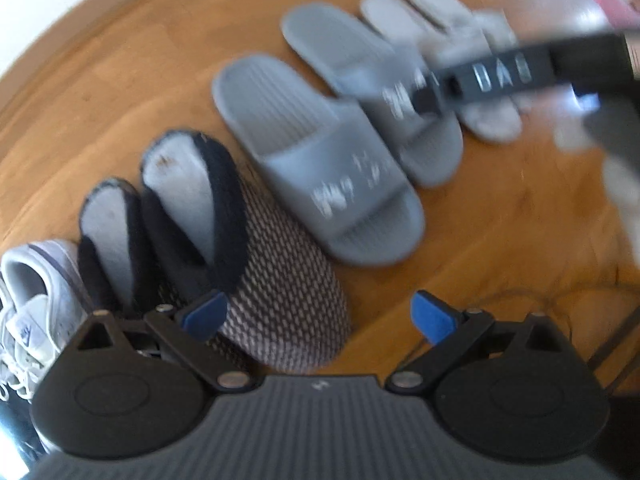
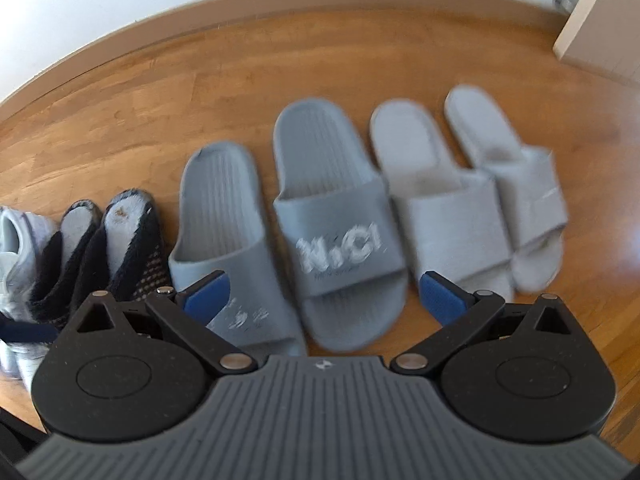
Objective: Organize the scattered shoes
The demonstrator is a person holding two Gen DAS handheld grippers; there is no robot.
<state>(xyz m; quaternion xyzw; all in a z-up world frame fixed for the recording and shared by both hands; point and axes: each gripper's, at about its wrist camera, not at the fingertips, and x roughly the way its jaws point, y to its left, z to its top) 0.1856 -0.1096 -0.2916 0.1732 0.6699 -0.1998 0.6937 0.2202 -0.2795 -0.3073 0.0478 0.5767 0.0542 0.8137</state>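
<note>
The shoes lie in a row on the wooden floor [image 2: 360, 52], heels toward the wall and toes toward the grippers, so each long axis runs away from the cameras. From the right wrist view, left to right: a pale sneaker [image 2: 20, 236], a pair of dark fuzzy slippers [image 2: 116, 240] touching each other, two grey slides [image 2: 332, 216] just beside one another, then two light cloth slippers [image 2: 444, 200] side by side.

The right gripper [image 2: 324, 292] hovers over the toe of the lettered slide, jaws spread wide, holding and touching nothing; it is the nearer one to the slides. The left gripper [image 1: 318, 314] is also wide open and empty, above the knit toe of a fuzzy slipper [image 1: 288, 304]. The row looks nearly ordered; any remaining move seems a small straightening along the shoes' length
</note>
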